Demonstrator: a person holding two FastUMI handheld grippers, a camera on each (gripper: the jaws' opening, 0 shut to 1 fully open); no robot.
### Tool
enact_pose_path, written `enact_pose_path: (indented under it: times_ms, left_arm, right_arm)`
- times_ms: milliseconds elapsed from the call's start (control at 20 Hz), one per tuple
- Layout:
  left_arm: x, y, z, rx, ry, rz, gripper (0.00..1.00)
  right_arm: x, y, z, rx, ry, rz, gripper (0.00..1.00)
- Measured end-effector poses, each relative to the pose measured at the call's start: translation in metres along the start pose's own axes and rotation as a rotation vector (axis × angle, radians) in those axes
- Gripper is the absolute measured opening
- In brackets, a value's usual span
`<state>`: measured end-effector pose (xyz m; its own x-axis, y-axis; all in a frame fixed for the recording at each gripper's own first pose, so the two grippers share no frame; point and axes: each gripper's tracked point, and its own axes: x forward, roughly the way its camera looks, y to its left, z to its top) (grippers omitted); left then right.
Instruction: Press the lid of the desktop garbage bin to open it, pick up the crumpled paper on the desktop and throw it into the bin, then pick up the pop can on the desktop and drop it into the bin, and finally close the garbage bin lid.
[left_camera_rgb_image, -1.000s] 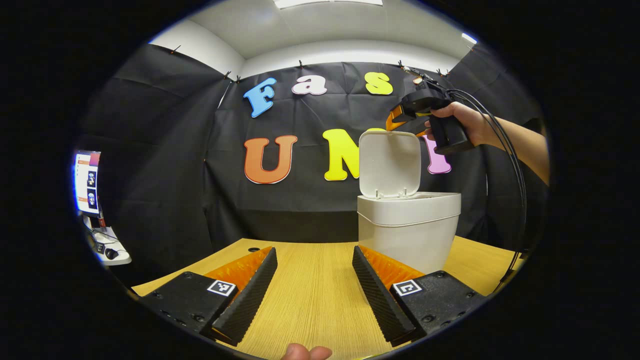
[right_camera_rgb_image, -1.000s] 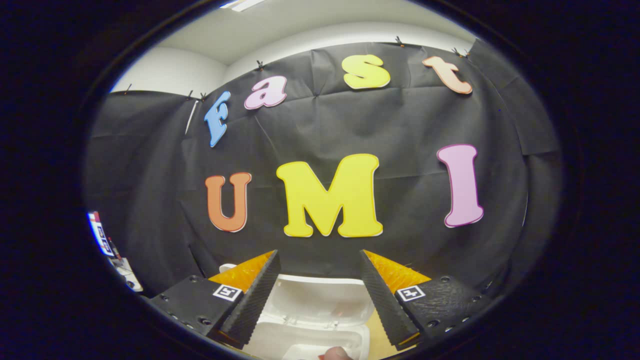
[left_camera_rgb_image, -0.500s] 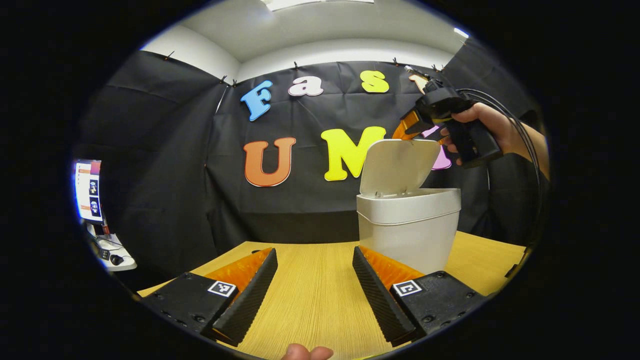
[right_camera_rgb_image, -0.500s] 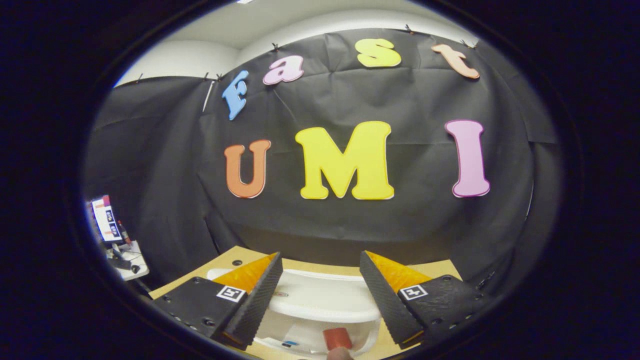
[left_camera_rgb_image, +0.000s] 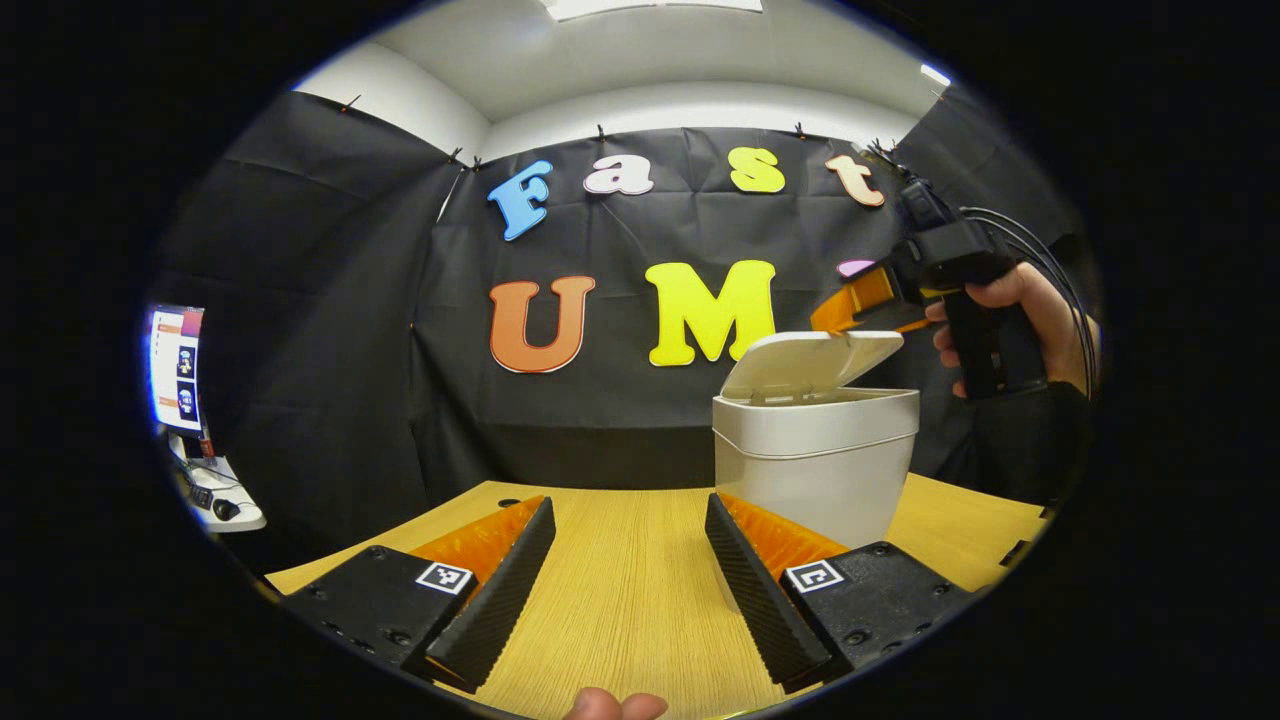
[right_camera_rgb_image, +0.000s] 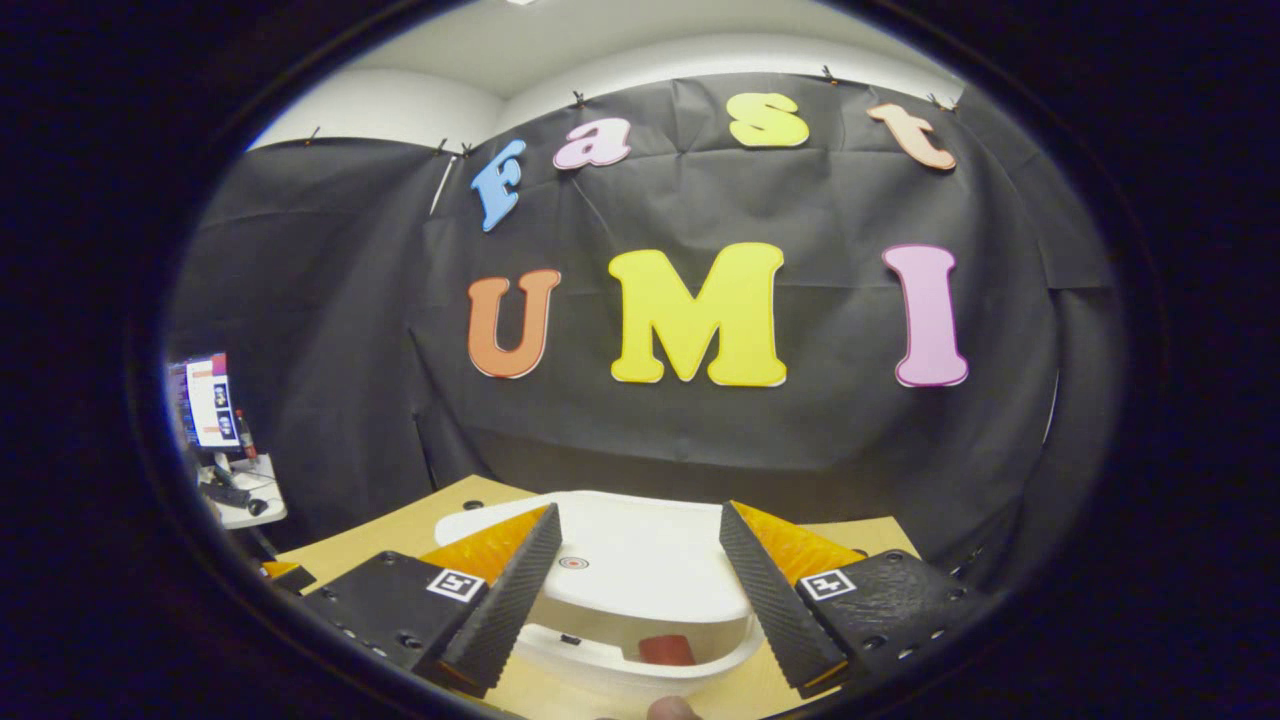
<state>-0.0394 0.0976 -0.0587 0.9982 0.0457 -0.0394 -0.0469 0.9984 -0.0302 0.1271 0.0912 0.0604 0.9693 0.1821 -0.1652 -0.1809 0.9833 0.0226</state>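
And here's the white bin (left_camera_rgb_image: 815, 470) standing right of centre in the left gripper view, on the wooden worktop (left_camera_rgb_image: 630, 590), with its lid (left_camera_rgb_image: 810, 362) tilted low over the rim, only a narrow gap open at the front. The right gripper (left_camera_rgb_image: 865, 300) sits at the upper right of that view, held by a hand (left_camera_rgb_image: 1010, 320), and its fingers lie right at the raised back edge of the lid; whether they actually touch it I cannot tell. In the right gripper view the right gripper (right_camera_rgb_image: 635, 590) has its jaws spread wide with nothing between them, and the lid (right_camera_rgb_image: 630, 565) fills the lower middle of the frame between the two fingers. Just beneath the lid's front edge, inside the bin, a red thing (right_camera_rgb_image: 667, 648) peeks out at the bottom centre, likely the pop can, though too little shows to be sure. The left gripper (left_camera_rgb_image: 625, 590) hangs low at the bottom of its own view, jaws spread apart and empty above bare worktop, with the bin just behind its right-hand finger. A monitor (left_camera_rgb_image: 175, 365) glows at the far left edge.
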Motion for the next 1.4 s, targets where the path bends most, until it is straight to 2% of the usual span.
enact_pose_path:
  times_ms: [200, 350, 500, 700, 800, 900, 1200, 1400]
  left_arm:
    - [-0.002, 0.003, 0.002, -0.008, -0.001, 0.006, 0.98]
    - [-0.002, 0.003, 0.001, -0.007, 0.002, 0.007, 0.98]
    - [-0.002, 0.004, 0.001, -0.008, 0.005, 0.013, 0.98]
    - [-0.004, 0.007, 0.004, -0.015, -0.002, 0.017, 0.98]
    - [-0.002, 0.010, 0.002, -0.019, 0.001, 0.024, 0.97]
    - [-0.002, 0.009, 0.000, -0.023, 0.008, 0.024, 0.97]
    - [-0.002, 0.008, -0.001, -0.026, 0.013, 0.022, 0.98]
    - [-0.001, 0.008, -0.001, -0.030, 0.010, 0.019, 0.98]
  right_arm:
    - [-0.001, -0.002, -0.029, -0.010, 0.049, -0.006, 0.99]
    - [-0.003, -0.005, -0.033, -0.017, 0.030, -0.010, 0.99]
    - [-0.001, -0.004, -0.050, -0.023, 0.071, -0.013, 0.99]
    - [-0.002, -0.004, -0.053, -0.034, 0.068, -0.012, 1.00]
    - [-0.001, -0.002, -0.058, -0.076, 0.071, -0.011, 1.00]
    - [-0.001, -0.003, -0.060, -0.118, 0.054, -0.016, 1.00]
    - [0.000, -0.004, -0.064, -0.093, 0.038, 0.035, 1.00]
    - [-0.005, -0.004, -0.055, -0.056, -0.060, -0.016, 1.00]
